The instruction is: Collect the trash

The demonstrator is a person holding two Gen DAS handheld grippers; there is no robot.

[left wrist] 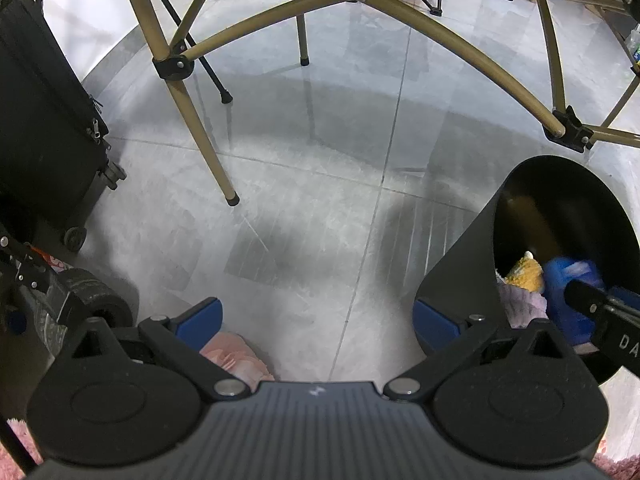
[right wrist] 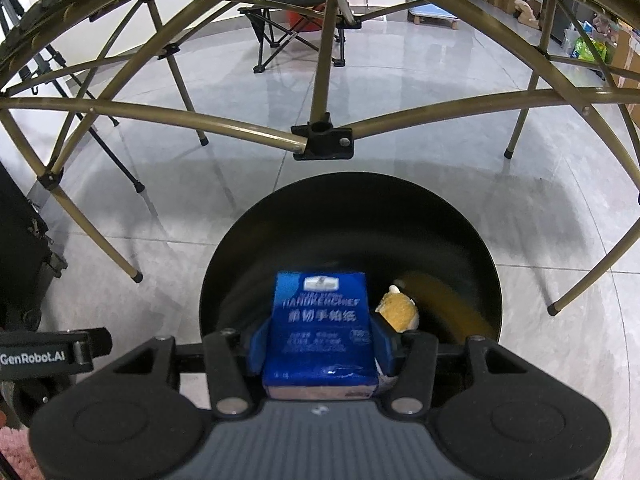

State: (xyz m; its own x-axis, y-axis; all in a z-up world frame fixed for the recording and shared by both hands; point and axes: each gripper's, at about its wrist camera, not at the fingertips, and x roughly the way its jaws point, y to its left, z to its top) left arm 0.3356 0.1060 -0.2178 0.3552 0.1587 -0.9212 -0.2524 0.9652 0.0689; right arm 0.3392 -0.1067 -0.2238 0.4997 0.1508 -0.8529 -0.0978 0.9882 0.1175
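A blue tissue pack [right wrist: 320,332] is clamped between the blue pads of my right gripper [right wrist: 322,346], which is shut on it and holds it over the mouth of a black round bin [right wrist: 400,208]. Inside the bin lies a yellow crumpled scrap [right wrist: 398,310]. From the left wrist view the same bin [left wrist: 472,256] sits at the right, with the blue pack [left wrist: 568,284], the yellow scrap [left wrist: 524,274] and some pale paper [left wrist: 520,306] in its mouth. My left gripper [left wrist: 316,320] is open over bare floor, its right finger beside the bin's wall.
Gold folding-table legs [left wrist: 200,136] and cross-bars [right wrist: 200,120] arch over the grey tiled floor. A black wheeled case [left wrist: 44,132] stands at the left. A pink fluffy rug [left wrist: 236,356] lies under the left gripper. A camping chair [right wrist: 296,28] stands far back.
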